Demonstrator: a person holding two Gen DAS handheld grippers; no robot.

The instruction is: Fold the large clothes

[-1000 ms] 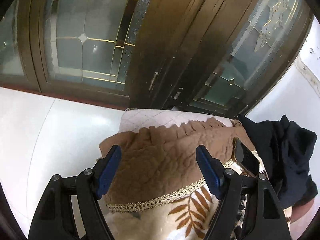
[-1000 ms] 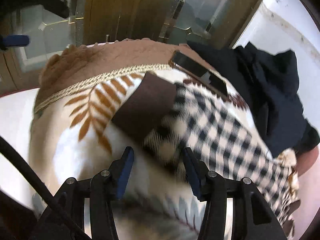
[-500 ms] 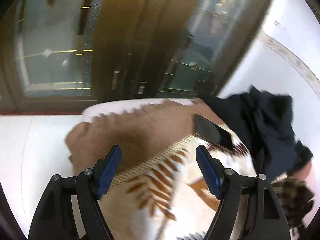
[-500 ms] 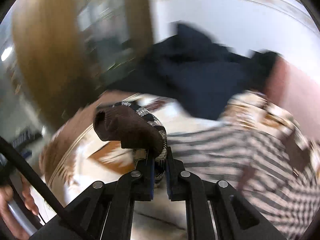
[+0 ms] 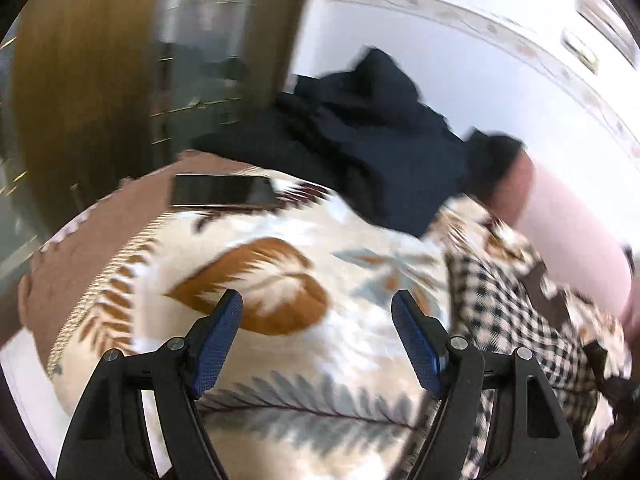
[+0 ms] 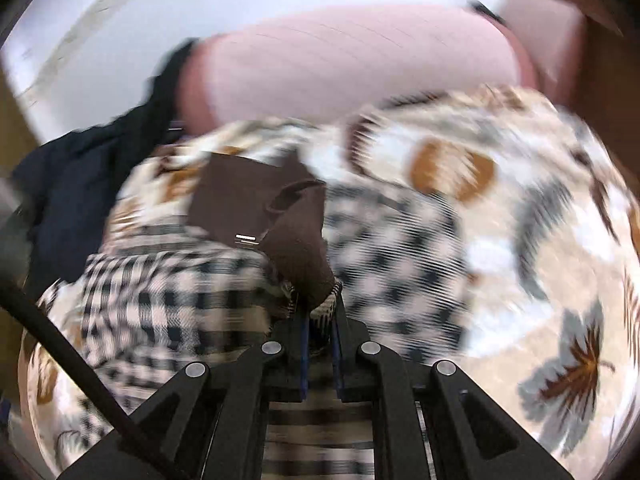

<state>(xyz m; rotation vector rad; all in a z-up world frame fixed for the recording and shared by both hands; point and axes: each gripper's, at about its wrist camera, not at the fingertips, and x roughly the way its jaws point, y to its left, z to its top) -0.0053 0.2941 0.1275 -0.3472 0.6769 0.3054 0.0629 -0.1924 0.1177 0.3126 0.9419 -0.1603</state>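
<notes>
A black-and-cream checked garment [image 6: 168, 296] with brown trim [image 6: 296, 240] lies on a leaf-patterned blanket [image 6: 520, 240]. My right gripper [image 6: 320, 312] is shut on a brown-edged fold of this garment, which rises bunched from between the pads. In the left wrist view the same checked garment [image 5: 512, 320] lies at the right on the blanket [image 5: 280, 280]. My left gripper [image 5: 316, 340] hovers over the blanket, jaws wide apart, nothing between them. Both views are blurred by motion.
A dark navy garment [image 5: 380, 140] is heaped at the back of the bed beside a pink pillow [image 5: 560, 232]. A black phone [image 5: 224, 190] lies on the brown quilted border. A wooden glass-paned door [image 5: 120, 80] stands behind, with a white wall at right.
My right gripper closed on the checked garment's brown-trimmed fold and swung right with it toward the pillow. My left gripper, still open, swept right from the bed's brown edge over the blanket.
</notes>
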